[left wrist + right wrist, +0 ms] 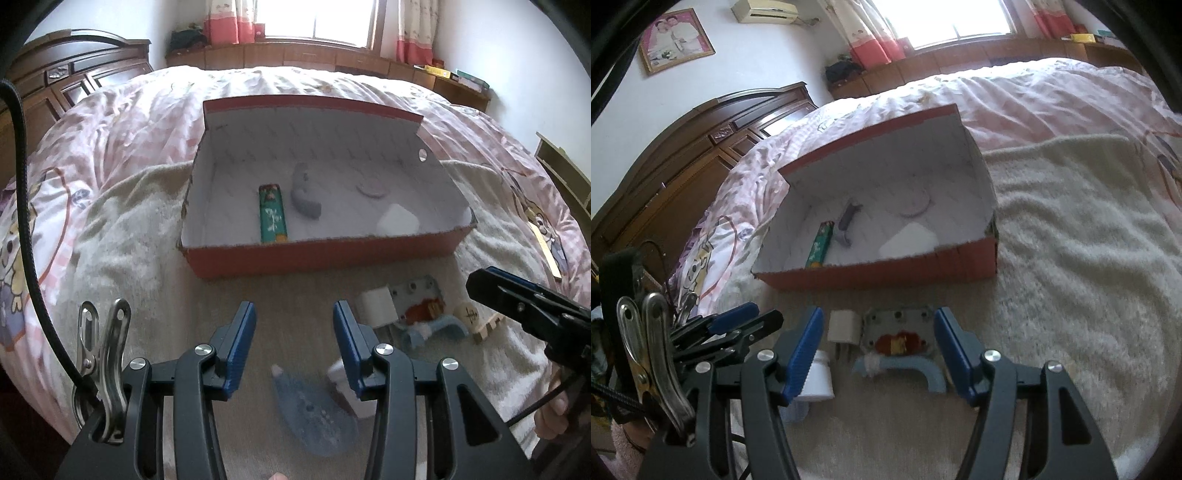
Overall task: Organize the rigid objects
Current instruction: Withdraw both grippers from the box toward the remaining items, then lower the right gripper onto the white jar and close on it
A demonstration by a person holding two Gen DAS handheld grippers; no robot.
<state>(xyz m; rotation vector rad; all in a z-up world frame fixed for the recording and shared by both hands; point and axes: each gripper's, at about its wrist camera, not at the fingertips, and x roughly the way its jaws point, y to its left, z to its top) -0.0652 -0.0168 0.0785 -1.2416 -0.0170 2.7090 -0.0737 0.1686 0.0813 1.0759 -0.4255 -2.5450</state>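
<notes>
A red box with a white inside stands open on a beige towel. It holds a green stick pack, a grey curved piece, a pink disc and a white block. In front of it lie a white charger plug, a grey plate with a red and gold piece, and a light blue hook. My right gripper hovers open over these, touching none. My left gripper is open over bare towel, with a blue flat piece below it.
A round wooden chess piece and a wooden slatted piece lie right of the hook. A white jar sits by the right gripper's left finger. The towel covers a pink quilt. A dark wooden headboard stands at the left.
</notes>
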